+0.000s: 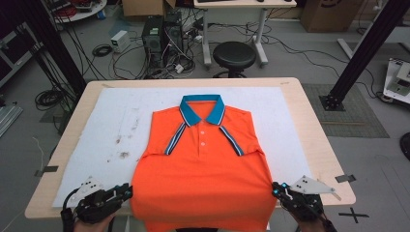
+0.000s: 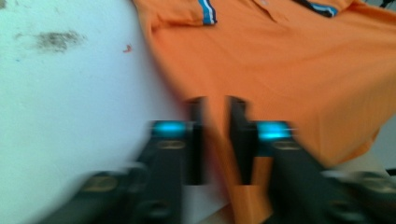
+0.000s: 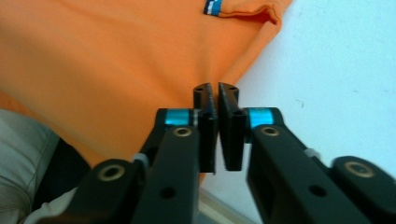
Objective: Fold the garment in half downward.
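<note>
High view: tabletop [image 1: 309, 125] carries a white sheet [image 1: 106, 135] with an orange polo shirt [image 1: 203, 179] spread flat, hem hanging over the near edge. Left claw [image 2: 215, 135] stands apart around the hem's left corner; right claw [image 3: 215, 116] is nearly closed, pinching the right corner.

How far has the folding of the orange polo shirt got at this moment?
Done: the orange polo shirt with a blue collar lies flat, sleeves folded in. In hand: the left gripper and right gripper sit at the hem's two side edges; whether either pinches cloth is unclear. Left: likely folding the hem up toward the collar.
</note>
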Available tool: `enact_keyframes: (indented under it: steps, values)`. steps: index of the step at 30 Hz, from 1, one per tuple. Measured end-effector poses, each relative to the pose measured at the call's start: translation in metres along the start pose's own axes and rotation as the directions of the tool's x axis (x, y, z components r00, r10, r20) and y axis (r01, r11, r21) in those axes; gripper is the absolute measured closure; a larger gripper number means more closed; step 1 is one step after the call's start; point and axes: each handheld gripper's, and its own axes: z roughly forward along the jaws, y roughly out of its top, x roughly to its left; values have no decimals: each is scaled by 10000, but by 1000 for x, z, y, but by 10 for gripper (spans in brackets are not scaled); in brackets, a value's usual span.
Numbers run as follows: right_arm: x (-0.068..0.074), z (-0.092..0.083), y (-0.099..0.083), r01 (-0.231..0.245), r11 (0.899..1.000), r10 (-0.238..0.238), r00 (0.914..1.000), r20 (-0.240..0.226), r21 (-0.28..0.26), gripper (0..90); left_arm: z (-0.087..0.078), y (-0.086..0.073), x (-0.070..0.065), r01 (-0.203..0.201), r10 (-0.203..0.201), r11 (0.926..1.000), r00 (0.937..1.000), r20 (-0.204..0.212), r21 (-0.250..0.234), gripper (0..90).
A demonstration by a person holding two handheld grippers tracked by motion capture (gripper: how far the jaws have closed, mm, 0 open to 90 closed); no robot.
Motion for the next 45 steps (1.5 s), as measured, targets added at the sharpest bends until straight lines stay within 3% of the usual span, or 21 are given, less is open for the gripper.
enact_keyframes:
  steps: [3,9,12,15,19,22,24,26,28,32,38,40,41,42,45]
  values:
    - [-2,5,2,-272,9996,272,9995,132,12,702,5,5,1,-17,14,9997,9999,-110,-233,493]
    - [-8,18,5,-385,9992,384,9989,278,57,645,22,15,4,-353,346,9986,9992,-183,-403,438]
    - [-13,25,8,-592,9982,589,9974,408,53,643,35,18,8,-318,314,9994,9992,-246,-154,446]
    - [-19,36,7,-873,9952,857,9956,375,432,644,45,15,8,-333,350,9988,9984,-451,366,491]
    - [-18,47,2,-892,9914,868,9958,289,953,646,47,8,7,-293,338,9969,9976,-611,726,554]
    - [-16,49,0,-883,9906,850,9957,357,1045,699,47,2,3,-473,530,9972,9935,-1006,581,597]
    - [-14,47,0,-772,9911,749,9969,248,1086,828,47,0,-1,-820,905,9947,9847,-1488,625,714]
    - [-13,46,-1,-670,9919,657,9977,154,1079,884,46,0,-2,-813,908,9945,9835,-1563,664,872]
    - [-13,43,-1,-636,9928,618,9979,205,1020,888,44,2,-4,-779,901,9937,9830,-1598,810,878]
    - [-12,31,-1,-601,9965,592,9981,186,580,891,33,4,-1,-585,662,9965,9880,-1393,589,880]
    - [-8,16,0,-589,9973,586,9982,91,433,892,20,3,-3,-517,561,9977,9925,-1085,432,877]
    - [-7,14,0,-605,9968,609,9981,-59,513,888,19,3,-2,-563,590,9980,9930,-1023,288,840]
    - [-6,15,0,-590,9967,599,9981,-135,550,862,20,4,-1,-495,513,9986,9935,-1018,202,696]
    - [-6,16,1,-567,9973,572,9983,-95,457,762,20,6,2,-381,386,9992,9949,-928,79,572]
    - [-10,22,9,-783,9969,784,9968,129,-15,607,24,21,12,-387,338,9967,9971,-676,-718,402]
